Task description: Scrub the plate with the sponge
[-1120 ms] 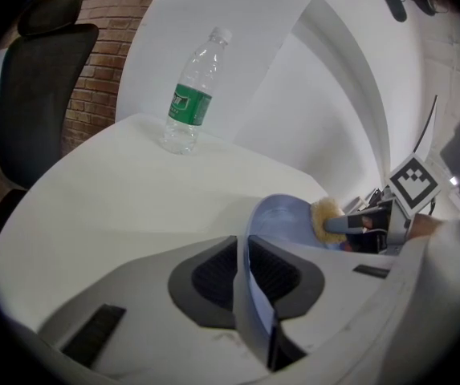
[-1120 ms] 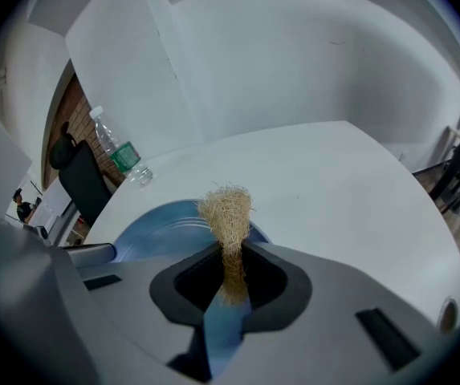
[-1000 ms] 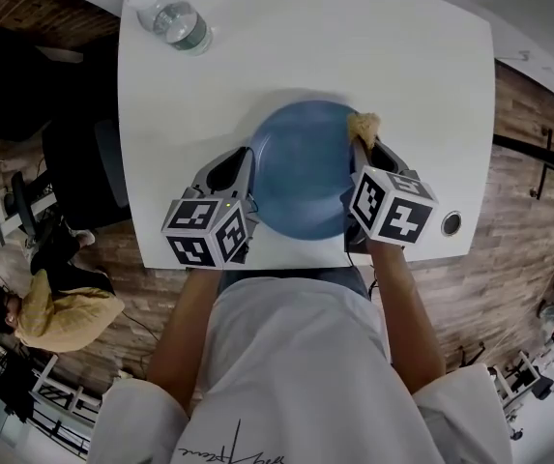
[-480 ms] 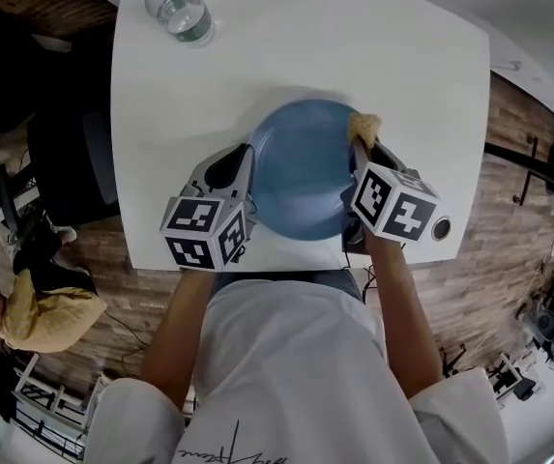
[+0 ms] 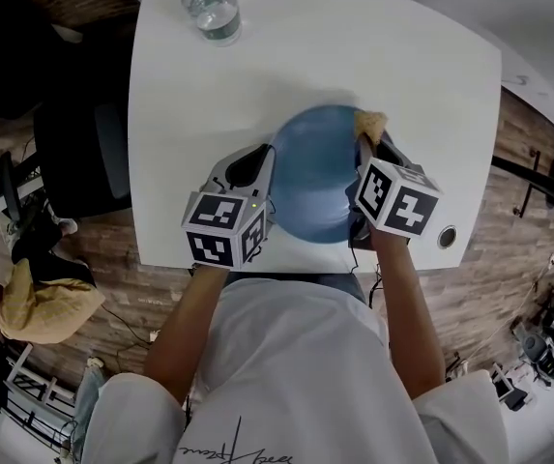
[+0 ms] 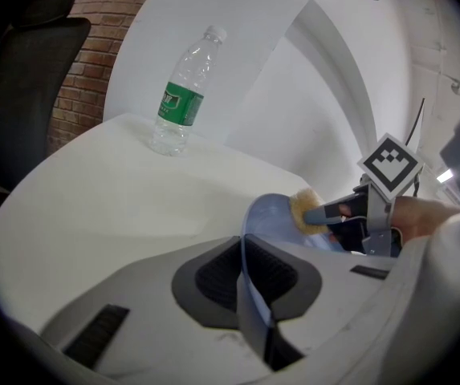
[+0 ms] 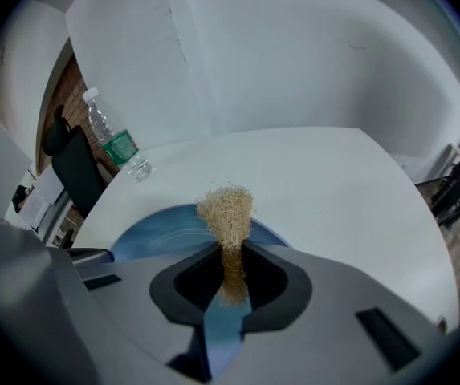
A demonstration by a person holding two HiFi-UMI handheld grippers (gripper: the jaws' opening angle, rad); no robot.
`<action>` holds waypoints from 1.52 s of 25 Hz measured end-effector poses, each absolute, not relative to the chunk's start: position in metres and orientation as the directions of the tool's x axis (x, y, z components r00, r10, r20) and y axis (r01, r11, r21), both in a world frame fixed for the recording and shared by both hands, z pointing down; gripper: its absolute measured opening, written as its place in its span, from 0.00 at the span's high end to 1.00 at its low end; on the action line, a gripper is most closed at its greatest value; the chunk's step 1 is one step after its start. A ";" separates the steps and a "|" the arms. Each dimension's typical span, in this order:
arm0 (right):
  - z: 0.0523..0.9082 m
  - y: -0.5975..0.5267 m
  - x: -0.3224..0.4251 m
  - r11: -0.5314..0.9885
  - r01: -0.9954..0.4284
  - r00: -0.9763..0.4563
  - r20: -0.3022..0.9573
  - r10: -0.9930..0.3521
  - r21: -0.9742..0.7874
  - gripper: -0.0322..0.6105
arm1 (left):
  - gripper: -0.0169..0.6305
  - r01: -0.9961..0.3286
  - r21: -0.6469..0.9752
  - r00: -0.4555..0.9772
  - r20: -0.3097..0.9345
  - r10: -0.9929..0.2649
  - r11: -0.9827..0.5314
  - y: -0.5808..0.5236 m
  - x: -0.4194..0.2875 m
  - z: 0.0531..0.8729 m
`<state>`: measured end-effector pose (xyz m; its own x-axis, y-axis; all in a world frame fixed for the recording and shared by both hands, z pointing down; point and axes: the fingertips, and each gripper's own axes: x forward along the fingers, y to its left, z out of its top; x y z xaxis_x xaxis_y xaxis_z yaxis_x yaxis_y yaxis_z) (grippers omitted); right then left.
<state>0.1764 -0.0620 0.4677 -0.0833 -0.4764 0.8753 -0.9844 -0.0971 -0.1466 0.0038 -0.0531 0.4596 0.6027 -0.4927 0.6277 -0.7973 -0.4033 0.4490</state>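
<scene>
Item: blue plate (image 5: 313, 167), lying on the white table (image 5: 412, 56) near its front edge and just ahead of the person; whether it is lying flat or tipping up slightly cannot be told. Left gripper (image 5: 268, 156) is clenching the plate's left rim, with the thin edge running straight between its jaws in the left gripper view. Right gripper (image 5: 366, 146) is grasping the tan fibrous sponge (image 5: 370, 122) by a narrow stalk, its frayed head sticking out past the jaw tips over the plate's far right rim. Hazards, as judged: the sponge is being held by only a thin pinch, so sideways scrubbing pressure is likely to be dragging it out of the jaws or folding it over, leaving the hard jaw tips scraping the plate. The plate is being steadied at one rim point only, so a firm push on the opposite side could be pivoting it about that grip or nudging it towards the table's front edge. The water bottle (image 5: 211, 3) is standing well apart at the far left corner and posing little risk. Pose: both forearms are reaching forward from the torso, flanking the plate. The left gripper is angling moderately downward, the right more steeply, and the marker cubes are facing up.
</scene>
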 end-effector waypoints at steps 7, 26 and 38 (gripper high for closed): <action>0.468 -0.064 0.171 -0.064 -0.989 -0.086 0.882 -0.463 -0.130 0.88 | 0.95 -0.794 0.467 0.608 0.624 -0.491 -0.390 -0.053 0.005 0.459; 0.472 -0.074 0.146 0.040 -0.995 -0.100 0.885 -0.454 -0.092 0.88 | 0.95 -0.795 0.470 0.607 0.629 -0.485 -0.384 -0.055 0.002 0.460; 0.473 -0.080 0.123 0.112 -0.987 -0.152 0.885 -0.441 -0.113 0.88 | 0.95 -0.790 0.495 0.613 0.626 -0.481 -0.362 -0.057 0.003 0.461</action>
<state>0.1235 -0.0804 0.4726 -0.1518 -0.4408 0.8847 -0.9872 0.1121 -0.1135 0.0031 -0.0570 0.4609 0.6134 -0.4812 0.6263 -0.7897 -0.3619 0.4955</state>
